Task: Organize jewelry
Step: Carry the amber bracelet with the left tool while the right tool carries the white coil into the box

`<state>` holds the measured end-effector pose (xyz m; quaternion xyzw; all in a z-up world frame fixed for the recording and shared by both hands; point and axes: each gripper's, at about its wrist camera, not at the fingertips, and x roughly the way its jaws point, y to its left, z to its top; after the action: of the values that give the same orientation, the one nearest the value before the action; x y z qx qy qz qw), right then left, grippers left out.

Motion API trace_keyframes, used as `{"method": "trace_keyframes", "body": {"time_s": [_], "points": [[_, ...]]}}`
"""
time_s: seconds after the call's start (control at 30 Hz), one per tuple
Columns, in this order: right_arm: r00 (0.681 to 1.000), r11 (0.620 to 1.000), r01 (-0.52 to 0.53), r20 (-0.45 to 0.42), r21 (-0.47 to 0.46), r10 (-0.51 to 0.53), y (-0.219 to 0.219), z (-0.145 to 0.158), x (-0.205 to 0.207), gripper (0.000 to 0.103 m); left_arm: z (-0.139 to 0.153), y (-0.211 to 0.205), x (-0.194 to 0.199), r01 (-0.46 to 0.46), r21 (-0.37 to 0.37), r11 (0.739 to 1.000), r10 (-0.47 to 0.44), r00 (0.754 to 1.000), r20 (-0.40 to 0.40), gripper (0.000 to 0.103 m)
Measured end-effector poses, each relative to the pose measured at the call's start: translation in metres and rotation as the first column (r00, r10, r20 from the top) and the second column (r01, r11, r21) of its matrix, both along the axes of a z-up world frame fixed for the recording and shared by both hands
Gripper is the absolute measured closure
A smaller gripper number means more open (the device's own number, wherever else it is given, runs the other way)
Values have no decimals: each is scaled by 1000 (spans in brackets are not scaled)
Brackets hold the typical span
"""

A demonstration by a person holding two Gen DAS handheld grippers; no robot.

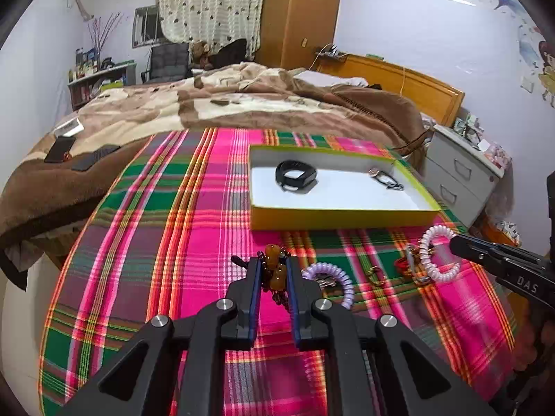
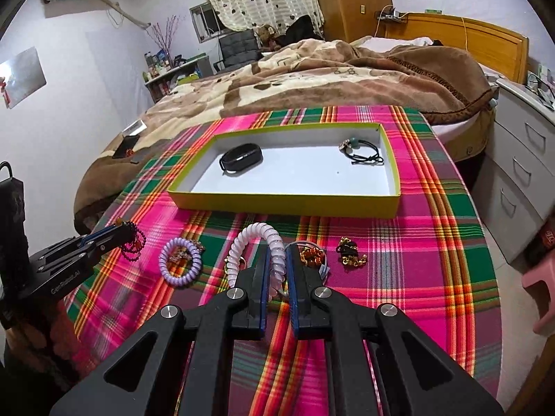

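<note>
My left gripper (image 1: 274, 263) is shut on an amber and dark bead bracelet (image 1: 272, 254), held just above the plaid cloth; it shows at the left in the right wrist view (image 2: 130, 234). My right gripper (image 2: 277, 254) is shut on a pale pink coil hair tie (image 2: 258, 242), which also shows in the left wrist view (image 1: 435, 254). A yellow-rimmed white tray (image 2: 284, 204) lies beyond, holding a black band (image 2: 241, 157) and a black cord with a charm (image 2: 364, 152). A purple coil tie (image 2: 180, 263) lies on the cloth.
A red bead piece (image 2: 310, 256) and a gold and black chain (image 2: 350, 254) lie on the cloth right of my right gripper. The plaid table (image 1: 156, 225) abuts a bed with a brown blanket (image 1: 173, 111). A grey drawer unit (image 2: 520, 180) stands at the right.
</note>
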<state>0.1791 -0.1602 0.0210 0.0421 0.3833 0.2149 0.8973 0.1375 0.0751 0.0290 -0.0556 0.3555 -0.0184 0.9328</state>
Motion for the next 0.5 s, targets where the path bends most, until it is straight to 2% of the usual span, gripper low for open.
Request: {"method": "trace_keyframes", "body": {"time_s": [0.2,0.5], "points": [[1000,1000,1,23,14,-1,-4,11,-8,94,16,-3,-10,18,-7,1000,-17,999,41,89],[999,999,8,34,31,-9,-9,16,-9,94,23,-6,-8,40,-27,999,-38,998,52,89]]}}
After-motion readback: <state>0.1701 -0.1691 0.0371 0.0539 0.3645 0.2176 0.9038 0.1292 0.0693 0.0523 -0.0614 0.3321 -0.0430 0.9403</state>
